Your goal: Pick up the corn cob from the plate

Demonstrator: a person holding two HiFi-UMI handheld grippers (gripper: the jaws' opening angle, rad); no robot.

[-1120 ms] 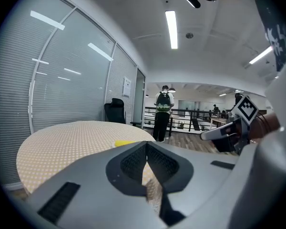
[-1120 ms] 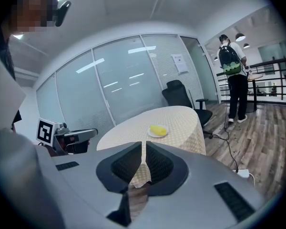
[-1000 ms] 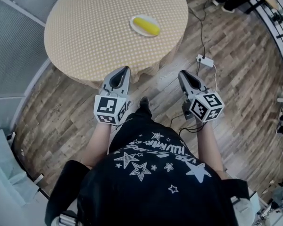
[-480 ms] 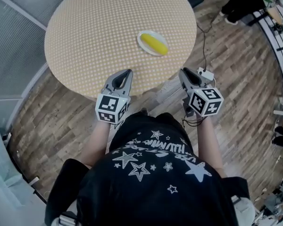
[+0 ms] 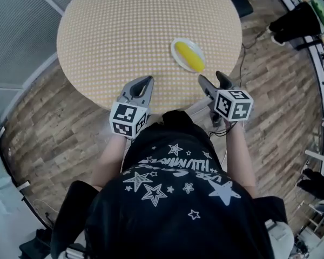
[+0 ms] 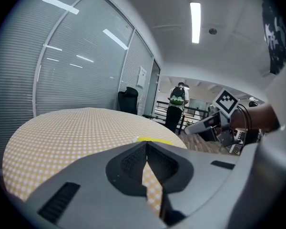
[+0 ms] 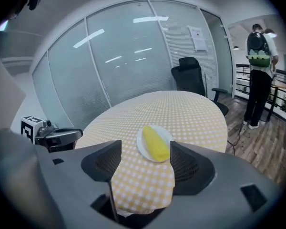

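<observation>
Right hand-held gripper (image 5: 211, 80): opening wide, empty, near yellow corn cob (image 5: 189, 55) on white plate (image 5: 179, 43).
Left hand-held gripper (image 5: 142, 83): clenched, empty.
Hidden: cob mostly, in left gripper view.

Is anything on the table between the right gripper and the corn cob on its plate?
Nothing visible does. The right gripper, its jaws opening with nothing between them, faces the corn cob on the plate. Only bare checked tablecloth lies between them.
</observation>
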